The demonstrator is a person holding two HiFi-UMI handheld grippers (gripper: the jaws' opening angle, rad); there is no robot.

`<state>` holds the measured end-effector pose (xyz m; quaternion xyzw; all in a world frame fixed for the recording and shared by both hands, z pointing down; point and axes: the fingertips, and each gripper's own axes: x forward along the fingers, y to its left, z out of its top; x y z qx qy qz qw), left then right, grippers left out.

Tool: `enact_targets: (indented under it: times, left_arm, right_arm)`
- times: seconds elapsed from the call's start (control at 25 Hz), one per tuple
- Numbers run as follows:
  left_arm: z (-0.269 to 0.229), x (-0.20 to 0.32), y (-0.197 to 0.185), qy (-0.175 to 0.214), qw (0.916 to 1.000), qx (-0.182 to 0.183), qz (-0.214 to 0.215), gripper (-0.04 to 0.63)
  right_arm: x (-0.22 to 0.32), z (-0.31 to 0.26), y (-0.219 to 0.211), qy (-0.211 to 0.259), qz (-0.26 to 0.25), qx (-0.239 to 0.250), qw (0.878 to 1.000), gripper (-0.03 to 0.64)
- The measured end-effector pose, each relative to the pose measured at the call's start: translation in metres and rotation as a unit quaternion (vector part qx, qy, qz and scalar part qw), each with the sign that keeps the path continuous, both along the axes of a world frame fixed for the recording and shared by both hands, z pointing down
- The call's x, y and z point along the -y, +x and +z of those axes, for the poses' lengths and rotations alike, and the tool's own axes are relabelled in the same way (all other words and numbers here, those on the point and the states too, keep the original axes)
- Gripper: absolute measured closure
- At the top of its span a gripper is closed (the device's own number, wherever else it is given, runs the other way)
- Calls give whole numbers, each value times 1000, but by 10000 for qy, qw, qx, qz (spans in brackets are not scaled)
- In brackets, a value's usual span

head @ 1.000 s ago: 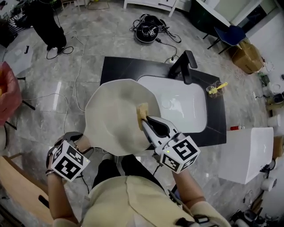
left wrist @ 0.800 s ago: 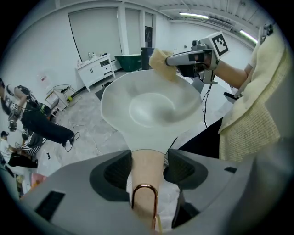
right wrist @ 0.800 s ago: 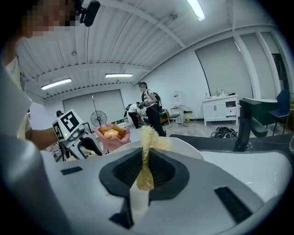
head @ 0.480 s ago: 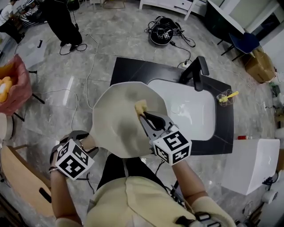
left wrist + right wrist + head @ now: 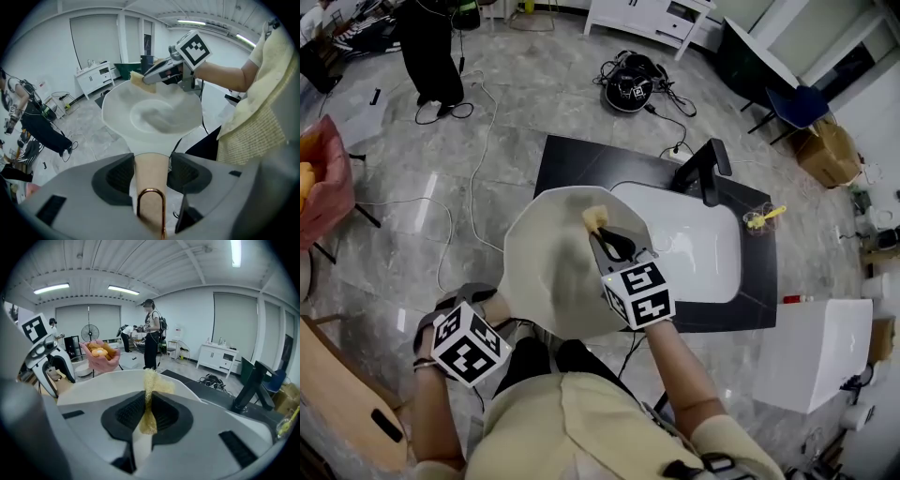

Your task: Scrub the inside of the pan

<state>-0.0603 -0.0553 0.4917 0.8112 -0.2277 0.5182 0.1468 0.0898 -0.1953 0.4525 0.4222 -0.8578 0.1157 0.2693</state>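
Two hand-held grippers work: the left hand-held gripper is clamped on the handle of the pan, held tilted at 9 o'clock of the sink; the right hand-held gripper squeezes a soft sponge against its 1 o'clock wall. Stiff, wide, probably slick: the handle suits gripping.

The pan has a cream, smooth, matt interior. Its handle is smooth, tan and wood-like, with a copper-coloured metal loop. The sponge is yellow, coarse and fibrous. The left tool and right tool have matt grey plastic shells and black ribbed pads. The bench is matt black, the sink glossy white, and the floor polished grey stone.
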Motion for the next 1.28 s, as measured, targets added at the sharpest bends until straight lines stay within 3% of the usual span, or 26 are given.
enact_targets:
  times: [0.32, 0.64, 1.28]
  left_arm:
    - [1, 1, 1, -119, 9997, 27, 206, 348]
    - [0, 2, 2, -104, 9997, -24, 241, 348]
    - [-1, -1, 2, -32, 9997, -200, 124, 348]
  right_arm:
    - [29, 27, 10, -25, 460, -593, 9972, 566]
    - [49, 41, 6, -175, 857, -473, 9950, 566]
    - [46, 53, -58, -323, -79, -269, 9991, 565]
